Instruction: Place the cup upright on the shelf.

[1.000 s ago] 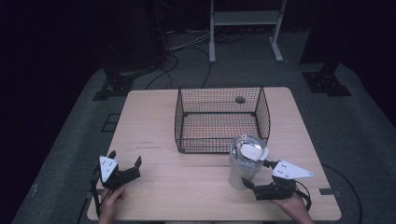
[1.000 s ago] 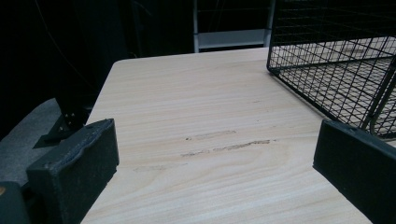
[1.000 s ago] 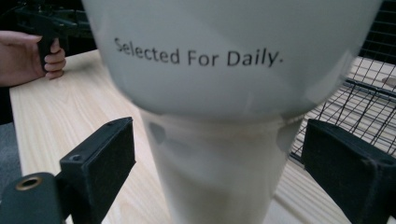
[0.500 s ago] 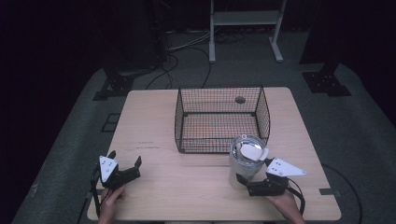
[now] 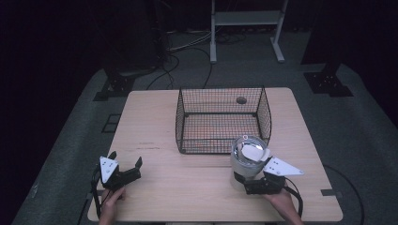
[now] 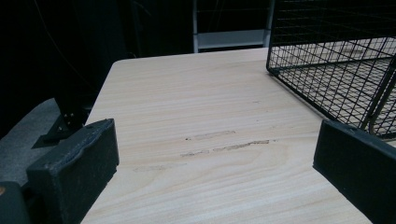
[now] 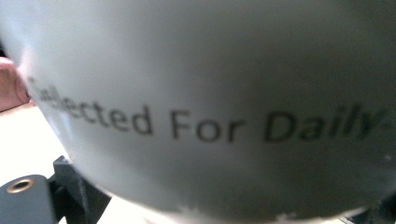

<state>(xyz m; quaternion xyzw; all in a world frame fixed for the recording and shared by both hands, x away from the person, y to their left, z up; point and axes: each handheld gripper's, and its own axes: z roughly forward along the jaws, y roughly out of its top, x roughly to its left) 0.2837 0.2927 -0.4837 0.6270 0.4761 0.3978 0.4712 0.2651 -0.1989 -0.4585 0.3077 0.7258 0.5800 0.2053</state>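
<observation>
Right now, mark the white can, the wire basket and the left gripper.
white can [image 5: 243,165]: high view, on its side wall below the open top.
wire basket [image 5: 219,139]: high view, on its near mesh wall.
left gripper [image 5: 126,161]: high view, midway between its two spread jaw tips.

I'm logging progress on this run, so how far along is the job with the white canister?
Done: the right gripper has closed in on the white canister, which stands upright on the table just outside the wire basket. In hand: gripping it low down. Left: lifting it, probably into the basket. The left gripper rests open, holding nothing.
</observation>
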